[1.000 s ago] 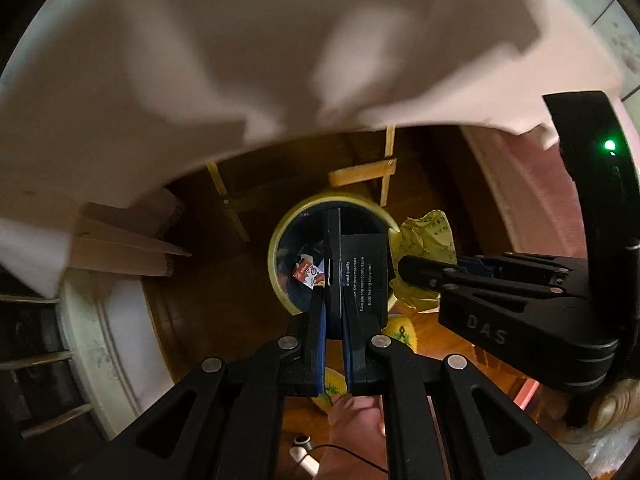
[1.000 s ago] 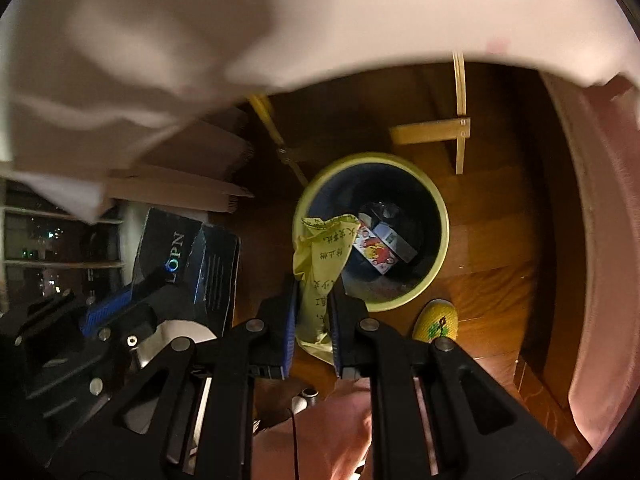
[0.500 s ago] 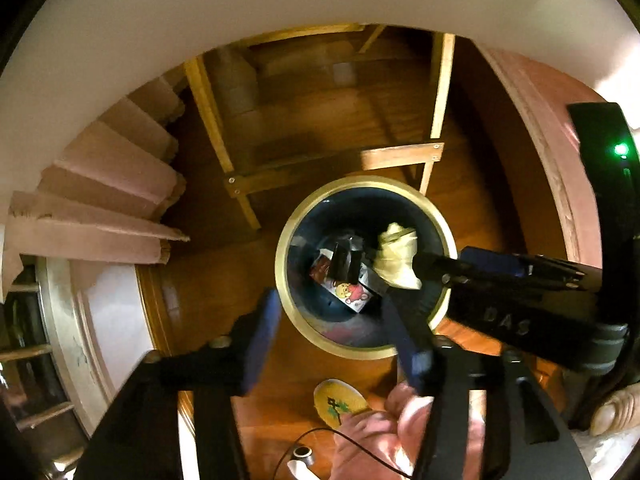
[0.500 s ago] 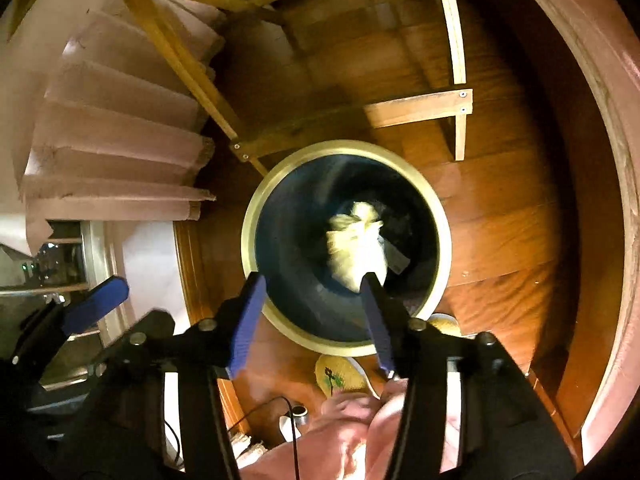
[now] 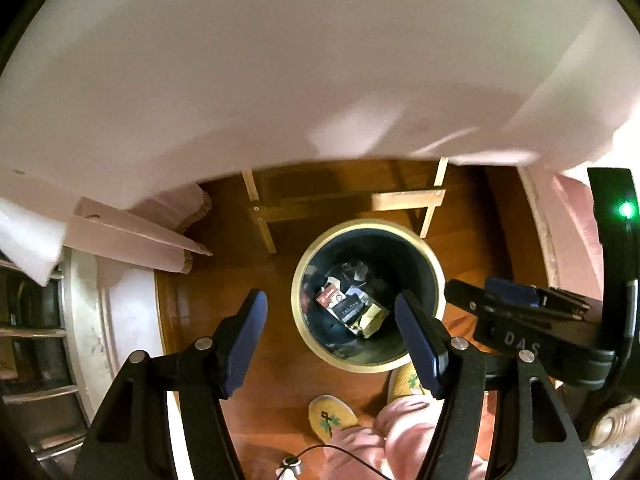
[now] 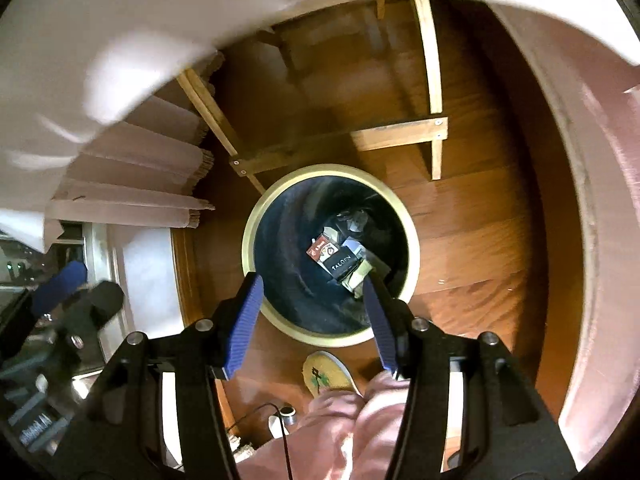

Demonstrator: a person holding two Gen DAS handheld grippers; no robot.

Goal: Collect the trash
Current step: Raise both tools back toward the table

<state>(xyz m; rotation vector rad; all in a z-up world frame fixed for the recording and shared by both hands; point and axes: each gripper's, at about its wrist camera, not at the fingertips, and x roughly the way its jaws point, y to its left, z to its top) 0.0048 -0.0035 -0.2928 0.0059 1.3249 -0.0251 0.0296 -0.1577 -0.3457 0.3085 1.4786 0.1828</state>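
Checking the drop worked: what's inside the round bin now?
Inside the bin: a black box on top, a red-and-white carton beside it, a yellowish wrapper and dark scraps. Whatever lies under them is covered.

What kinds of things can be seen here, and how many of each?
Grippers: 2, the left gripper and the right gripper, both open and empty
Trash bins: 1, the bin
Black boxes in the bin: 1, the black box
Red-and-white packets in the bin: 1, the red packet
Yellow slippers: 2, one slipper fully visible
Total: 7
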